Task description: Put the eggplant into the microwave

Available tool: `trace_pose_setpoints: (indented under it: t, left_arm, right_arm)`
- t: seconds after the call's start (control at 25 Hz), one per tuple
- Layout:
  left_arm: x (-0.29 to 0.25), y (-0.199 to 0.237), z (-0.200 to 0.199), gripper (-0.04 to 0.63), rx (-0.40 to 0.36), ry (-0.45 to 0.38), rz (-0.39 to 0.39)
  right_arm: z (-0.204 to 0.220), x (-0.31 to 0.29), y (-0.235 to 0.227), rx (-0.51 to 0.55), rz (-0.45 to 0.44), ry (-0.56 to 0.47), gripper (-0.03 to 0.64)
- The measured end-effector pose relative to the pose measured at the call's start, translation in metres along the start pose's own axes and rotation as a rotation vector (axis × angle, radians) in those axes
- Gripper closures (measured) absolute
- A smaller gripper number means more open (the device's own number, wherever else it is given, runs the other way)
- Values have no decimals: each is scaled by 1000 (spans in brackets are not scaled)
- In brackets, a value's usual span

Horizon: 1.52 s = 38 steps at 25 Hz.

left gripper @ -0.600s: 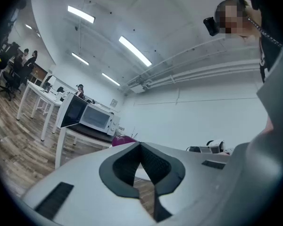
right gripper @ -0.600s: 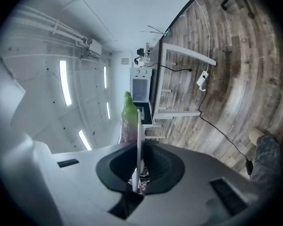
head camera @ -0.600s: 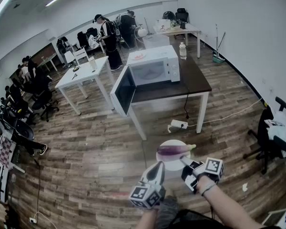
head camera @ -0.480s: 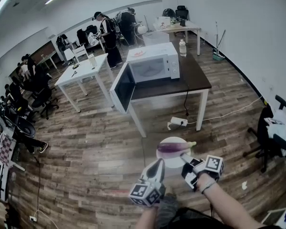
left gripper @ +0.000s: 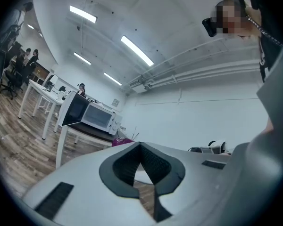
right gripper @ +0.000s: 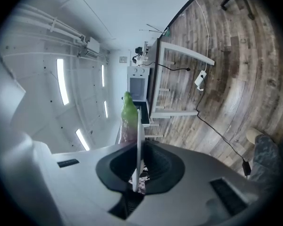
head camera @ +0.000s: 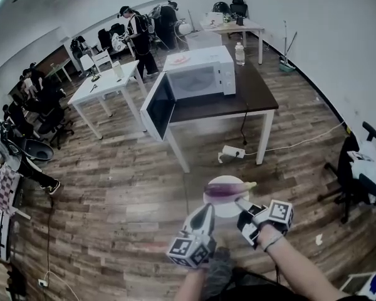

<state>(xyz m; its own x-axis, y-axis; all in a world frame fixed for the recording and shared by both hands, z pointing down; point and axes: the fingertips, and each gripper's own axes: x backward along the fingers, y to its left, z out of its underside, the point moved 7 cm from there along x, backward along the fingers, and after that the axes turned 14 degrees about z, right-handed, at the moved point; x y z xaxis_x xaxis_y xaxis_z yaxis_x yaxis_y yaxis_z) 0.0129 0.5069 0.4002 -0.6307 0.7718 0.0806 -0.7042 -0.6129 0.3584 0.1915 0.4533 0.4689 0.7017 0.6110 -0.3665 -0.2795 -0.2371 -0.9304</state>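
Nearest, the left claw (head camera: pixel 207 214) is closed tip to tip and holds nothing. The left gripper view shows its pads meeting, with a sliver of purple eggplant beyond them. Just beside it, the right claw (head camera: pixel 240 204) is clamped on the near rim of a white plate (head camera: pixel 228 207). The right gripper view shows that plate edge-on, as a thin line pinched between the pads. The eggplant (head camera: pixel 227 189) lies across the plate above the wooden floor (head camera: pixel 113 193), its green stem toward the right of the head view. The head view does not show the grip itself, and the right gripper view hides much of the eggplant behind the plate's edge.

Bare floor lies between the plate and the dark desk (head camera: pixel 254 96), where a power strip (head camera: pixel 232 151) lies by the legs. On the desk stands the microwave (head camera: pixel 200 79), its door (head camera: pixel 158 108) swung wide past the desk's left edge. Its inside is pale and hard to read. A water bottle (head camera: pixel 240 53) stands behind it. An office chair (head camera: pixel 363 168) is cut off at the right edge. Farther off are a white desk (head camera: pixel 106 88) and small, indistinct people.
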Motion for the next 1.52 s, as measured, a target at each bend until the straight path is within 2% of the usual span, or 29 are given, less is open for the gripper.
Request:
trace_pose_setpoints:
  t: [0.68, 1.52]
  left_arm:
    - [-52, 70, -19, 595, 4, -4, 4]
    - [-118, 186, -54, 595, 15, 15, 37]
  right_arm:
    - [-51, -72, 26, 4, -15, 3, 598]
    - [-116, -179, 63, -13, -3, -43, 598]
